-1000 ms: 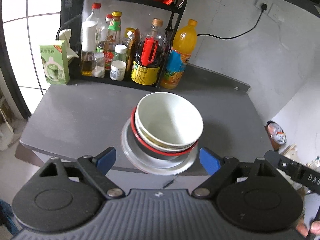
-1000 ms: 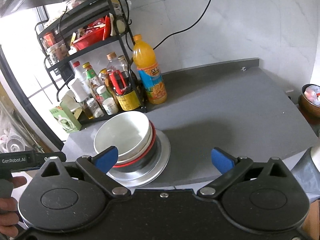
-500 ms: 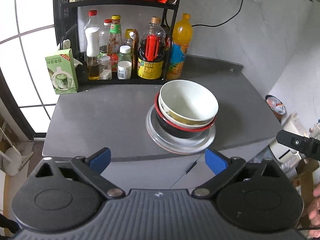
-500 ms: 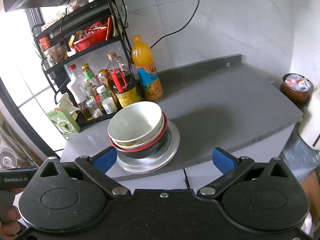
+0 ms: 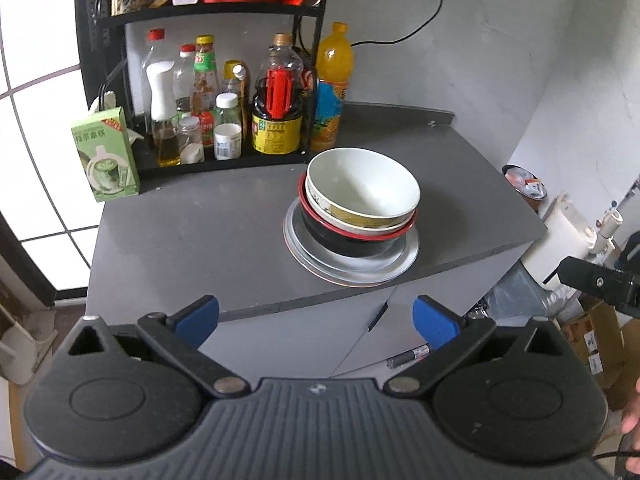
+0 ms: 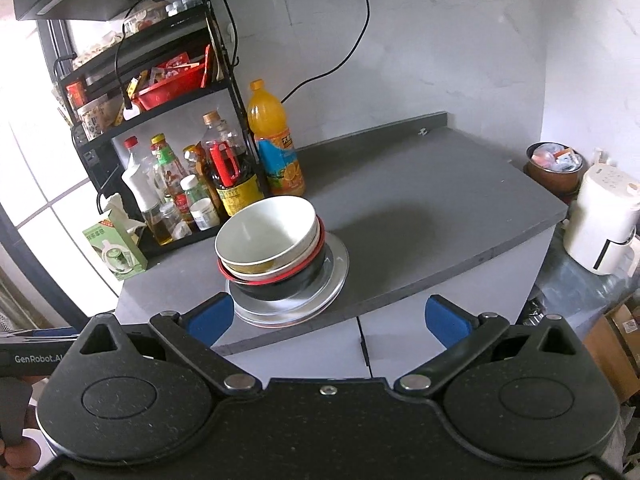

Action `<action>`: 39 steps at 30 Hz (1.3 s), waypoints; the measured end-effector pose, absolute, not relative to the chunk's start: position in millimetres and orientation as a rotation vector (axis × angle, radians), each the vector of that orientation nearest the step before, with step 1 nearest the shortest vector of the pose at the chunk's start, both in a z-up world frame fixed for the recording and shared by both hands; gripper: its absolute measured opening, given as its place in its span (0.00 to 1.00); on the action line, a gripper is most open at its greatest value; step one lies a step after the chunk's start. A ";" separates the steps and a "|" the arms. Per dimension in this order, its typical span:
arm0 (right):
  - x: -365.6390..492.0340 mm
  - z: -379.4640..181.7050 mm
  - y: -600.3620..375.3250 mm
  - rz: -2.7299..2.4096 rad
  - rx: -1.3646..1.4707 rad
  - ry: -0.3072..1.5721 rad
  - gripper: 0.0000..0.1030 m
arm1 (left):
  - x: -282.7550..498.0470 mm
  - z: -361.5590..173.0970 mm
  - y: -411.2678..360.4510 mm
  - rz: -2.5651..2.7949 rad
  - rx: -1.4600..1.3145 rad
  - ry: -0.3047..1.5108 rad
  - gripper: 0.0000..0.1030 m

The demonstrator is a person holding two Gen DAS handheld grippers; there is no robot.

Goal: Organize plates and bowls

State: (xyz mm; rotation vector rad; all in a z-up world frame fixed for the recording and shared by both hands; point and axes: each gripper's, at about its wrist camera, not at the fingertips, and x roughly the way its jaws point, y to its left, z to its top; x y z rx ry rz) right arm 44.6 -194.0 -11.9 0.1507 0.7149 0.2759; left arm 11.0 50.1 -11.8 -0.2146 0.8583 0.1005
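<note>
You have drawn both hand-held grippers, left [image 5: 316,318] and right [image 6: 328,316], back from the worktop [image 5: 200,220]; both gape wide, empty; stacked bowls [image 5: 362,196] sit on the plate [image 5: 352,270], apparently finished.

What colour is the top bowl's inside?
White inside the top bowl; the left wrist view shows it best.

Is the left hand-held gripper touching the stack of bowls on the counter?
Apart. The left wrist view shows the open left hand-held gripper off the counter's front edge, with bare counter between it and the stack of bowls.
</note>
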 end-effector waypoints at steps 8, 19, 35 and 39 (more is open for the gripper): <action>31.9 -10.3 -192.0 0.252 0.152 0.708 1.00 | 2.5 -6.3 55.4 0.081 -0.217 0.849 0.99; 22.3 -10.5 -188.9 0.259 0.154 0.705 1.00 | -6.1 -0.6 58.0 0.070 -0.224 0.844 0.99; 18.7 -6.3 -184.6 0.285 0.143 0.696 1.00 | -12.2 5.5 63.1 0.077 -0.235 0.843 0.99; 19.0 -5.2 -183.6 0.287 0.140 0.693 1.00 | -12.2 5.6 64.6 0.080 -0.234 0.843 0.99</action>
